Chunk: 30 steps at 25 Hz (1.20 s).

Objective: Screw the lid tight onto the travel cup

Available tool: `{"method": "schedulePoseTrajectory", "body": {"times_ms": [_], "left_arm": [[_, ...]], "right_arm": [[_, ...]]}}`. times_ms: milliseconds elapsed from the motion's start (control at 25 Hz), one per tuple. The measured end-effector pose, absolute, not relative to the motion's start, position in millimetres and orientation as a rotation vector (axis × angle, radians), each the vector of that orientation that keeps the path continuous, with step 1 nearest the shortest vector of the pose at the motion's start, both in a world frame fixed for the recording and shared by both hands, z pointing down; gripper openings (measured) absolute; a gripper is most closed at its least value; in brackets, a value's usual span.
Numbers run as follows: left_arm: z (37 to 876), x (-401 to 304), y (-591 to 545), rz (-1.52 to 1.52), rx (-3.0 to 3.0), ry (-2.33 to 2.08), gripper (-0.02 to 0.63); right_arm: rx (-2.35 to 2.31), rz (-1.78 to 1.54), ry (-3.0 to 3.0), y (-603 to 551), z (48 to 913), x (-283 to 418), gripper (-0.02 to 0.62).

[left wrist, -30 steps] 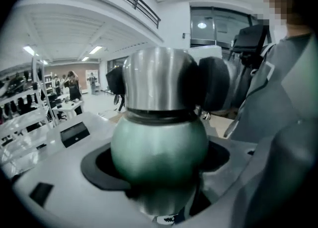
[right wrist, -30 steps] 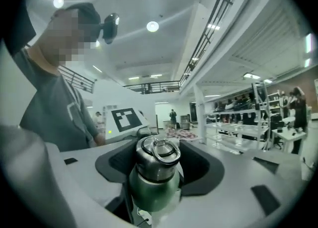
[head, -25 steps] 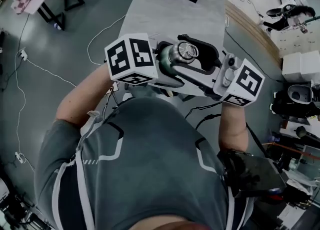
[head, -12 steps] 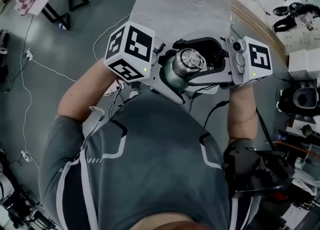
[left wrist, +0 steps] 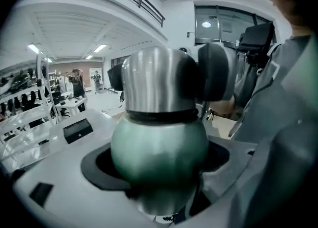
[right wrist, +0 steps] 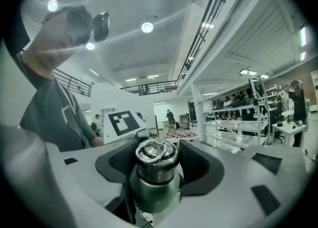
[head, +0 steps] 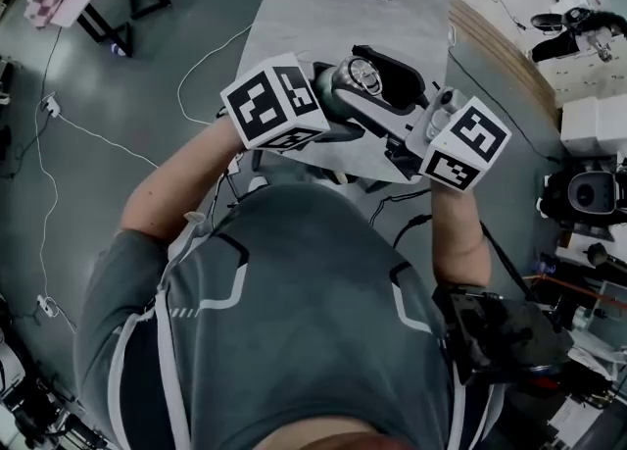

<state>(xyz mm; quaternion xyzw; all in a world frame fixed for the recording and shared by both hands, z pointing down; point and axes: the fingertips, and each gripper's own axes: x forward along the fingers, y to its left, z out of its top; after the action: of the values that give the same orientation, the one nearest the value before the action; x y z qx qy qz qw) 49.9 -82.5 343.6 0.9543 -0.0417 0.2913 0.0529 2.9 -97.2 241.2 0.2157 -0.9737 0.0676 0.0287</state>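
Cup (left wrist: 159,147): round green belly clenched in left gripper (left wrist: 156,170) jaws. Lid (right wrist: 155,161): pinched by right gripper (right wrist: 159,151) jaws, one each side.

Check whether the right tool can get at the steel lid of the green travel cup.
Likely yes: the steel lid of the green travel cup sits between the pads of the right tool, nothing blocking it.

travel cup (right wrist: 155,190) lower body: hidden behind right tongs (right wrist: 159,165) | these tongs touching lid (right wrist: 155,153): cannot tell
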Motion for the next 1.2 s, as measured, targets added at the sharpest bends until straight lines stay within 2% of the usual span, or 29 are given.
{"method": "schedulePoseTrajectory", "body": {"times_ms": [120,200,360,640,680,840,1200], "left_arm": [[332.2,49.2,-66.5,0.797,2.921,0.055,0.402],[313.9,48.2,-46.2,0.674,2.924,0.262,0.402],[284.5,43.8,-4.8,0.505,2.853,0.612,0.402],[281.3,47.4,20.4,0.536,2.825,0.78,0.402],[281.3,47.8,21.4,0.541,2.826,0.786,0.402],[285.7,48.6,9.4,0.574,2.879,0.668,0.402],[341.2,45.6,-81.9,0.873,2.927,-0.129,0.402]], "right_arm": [[0.479,0.13,-3.055,-81.2,232.1,-0.6,0.278],[0.199,0.092,-3.125,-57.9,219.1,-0.5,0.319],[-0.158,0.05,-3.246,-30.7,193.0,10.8,0.321],[-0.441,0.036,-3.131,-10.5,200.0,7.7,0.318],[-0.455,0.037,-3.124,-9.4,201.2,6.2,0.293],[-0.37,0.068,-3.176,-19.4,198.0,0.1,0.273],[0.529,0.156,-3.015,-89.7,245.0,3.1,0.272]]}}
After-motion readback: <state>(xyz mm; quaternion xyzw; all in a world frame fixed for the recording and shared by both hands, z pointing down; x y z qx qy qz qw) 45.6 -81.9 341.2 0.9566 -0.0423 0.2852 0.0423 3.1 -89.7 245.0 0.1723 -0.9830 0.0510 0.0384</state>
